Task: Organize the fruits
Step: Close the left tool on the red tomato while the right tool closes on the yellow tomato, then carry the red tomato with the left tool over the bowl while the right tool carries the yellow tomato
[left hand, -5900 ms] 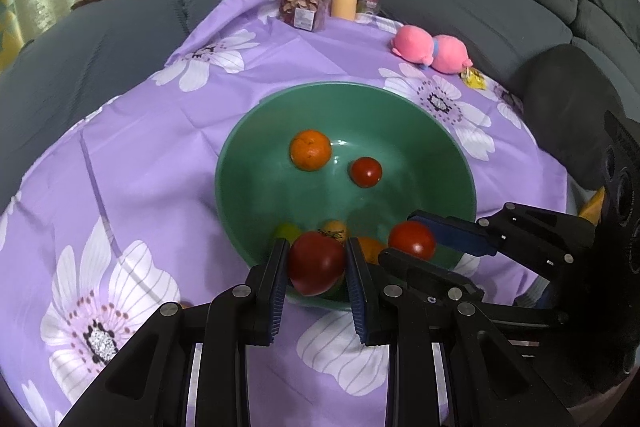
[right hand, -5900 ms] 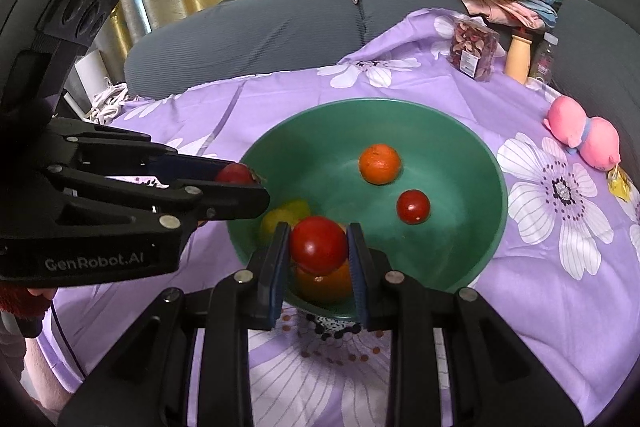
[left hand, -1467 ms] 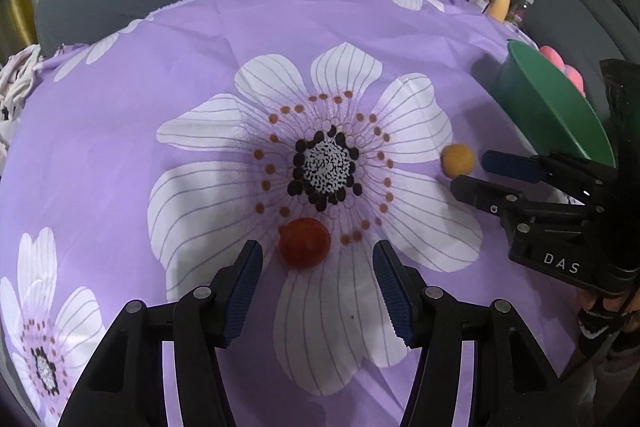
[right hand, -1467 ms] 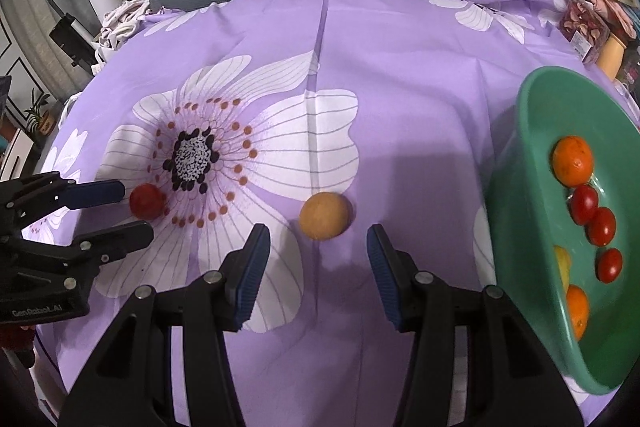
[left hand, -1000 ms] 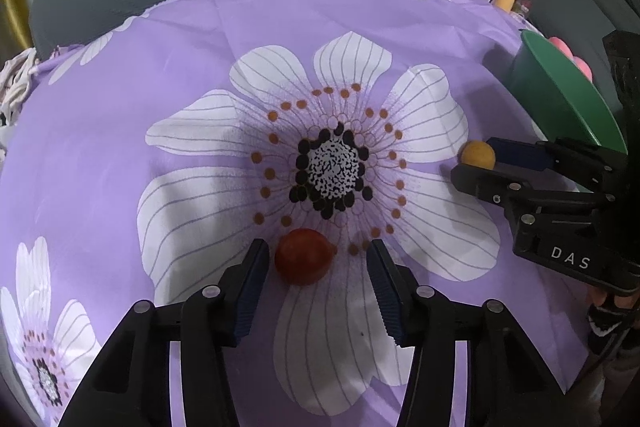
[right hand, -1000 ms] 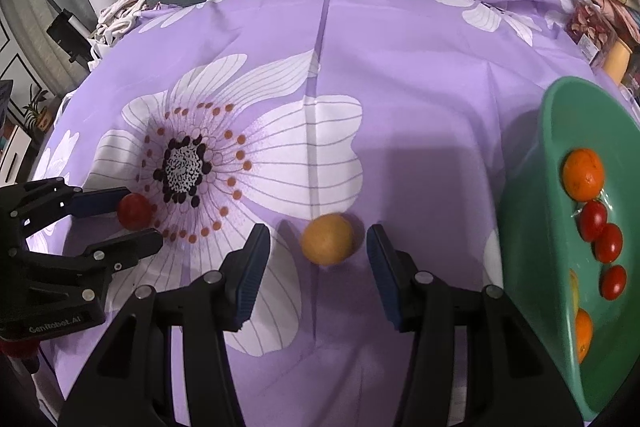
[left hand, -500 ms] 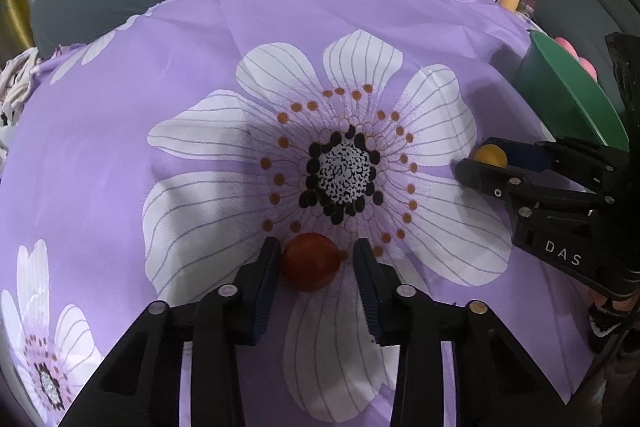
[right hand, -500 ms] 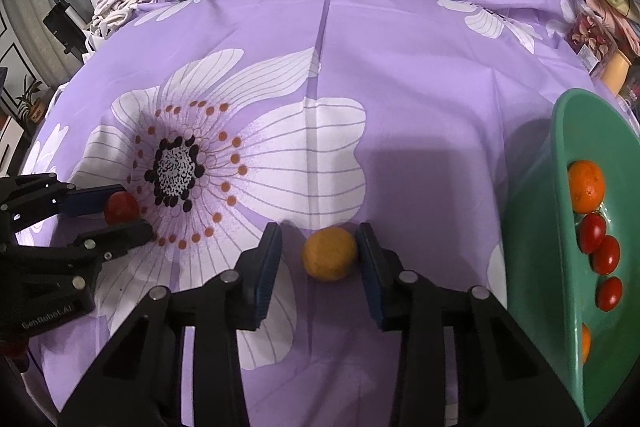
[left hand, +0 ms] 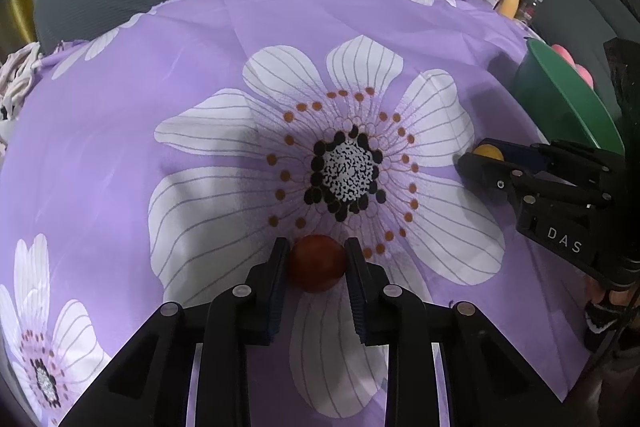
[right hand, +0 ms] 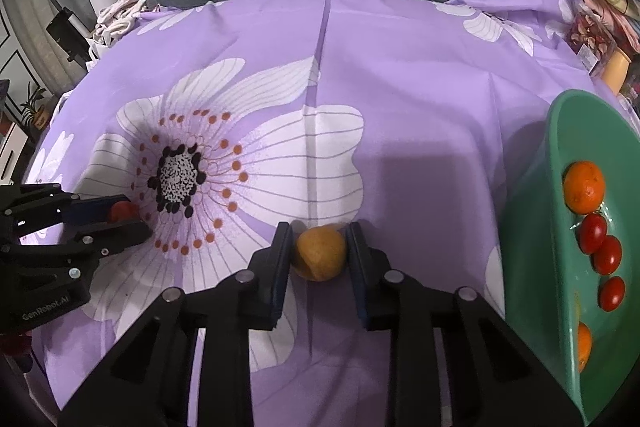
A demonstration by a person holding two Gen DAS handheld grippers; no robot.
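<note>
Both pairs of jaws have just closed, so our left gripper (left hand: 317,261) clamps the tomato (left hand: 317,263) and our right gripper (right hand: 318,257) the yellow fruit (right hand: 320,253) on the cloth (right hand: 400,87); smooth skins could slip when we lift toward the bowl (right hand: 532,227).

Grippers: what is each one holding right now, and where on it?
Left gripper: red tomato, pinched across its sides. Right gripper: yellow-brown fruit, likewise.

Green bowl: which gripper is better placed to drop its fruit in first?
Right. The right gripper, shut on the yellow-orange fruit, sits nearer the green bowl; the left gripper, shut on the red tomato, is farther away.
</note>
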